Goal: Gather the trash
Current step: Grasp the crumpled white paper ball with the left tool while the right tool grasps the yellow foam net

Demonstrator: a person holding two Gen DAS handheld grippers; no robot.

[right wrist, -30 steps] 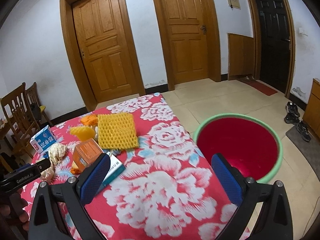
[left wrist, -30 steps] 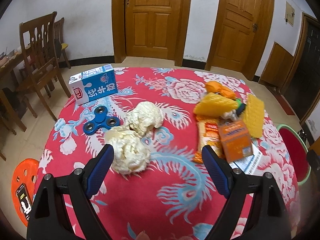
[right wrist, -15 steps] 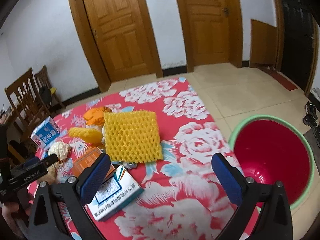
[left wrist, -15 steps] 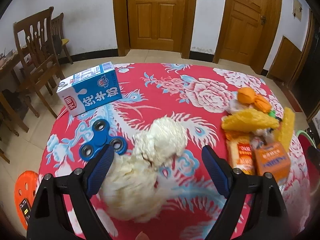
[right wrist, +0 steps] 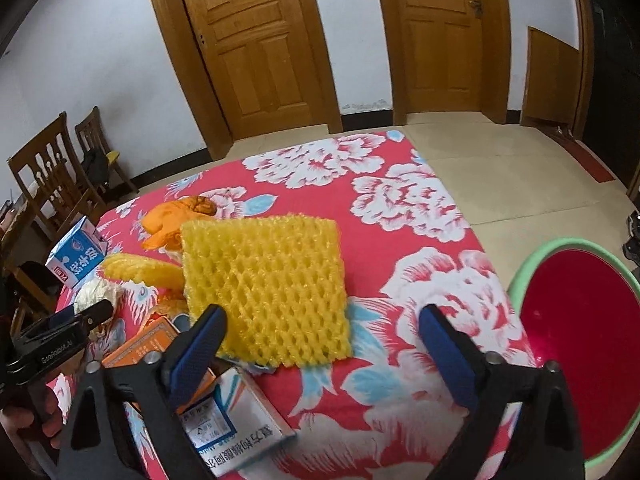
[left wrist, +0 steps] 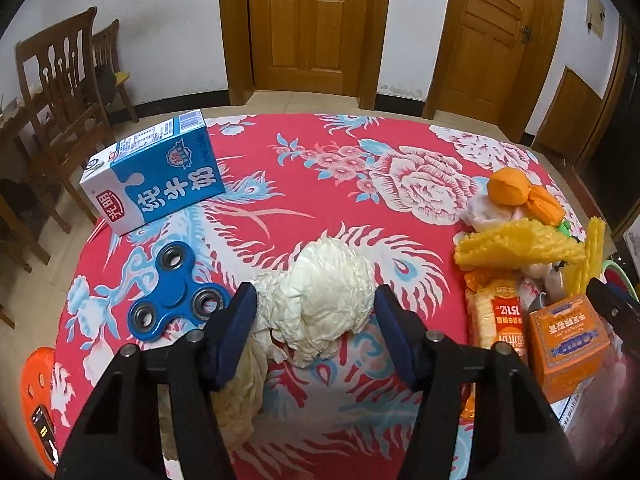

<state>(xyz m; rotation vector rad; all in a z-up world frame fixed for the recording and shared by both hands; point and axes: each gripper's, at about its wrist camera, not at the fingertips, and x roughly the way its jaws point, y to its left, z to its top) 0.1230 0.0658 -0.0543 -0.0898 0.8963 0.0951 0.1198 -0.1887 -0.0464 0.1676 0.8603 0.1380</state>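
In the left wrist view my left gripper is open, its blue pads on either side of a crumpled white paper ball on the red flowered tablecloth. A second paper ball lies under the left finger. In the right wrist view my right gripper is open and empty, low over the cloth, just before a yellow foam fruit net. The red basin with a green rim stands on the floor to the right of the table.
A blue milk carton, a blue fidget spinner, orange peel, a folded yellow net, a snack packet, an orange box and a white box lie on the table. Wooden chairs stand at the left.
My left gripper has moved forward and down until its pads flank the far paper ball. My right gripper has moved left and lower toward the yellow foam net.
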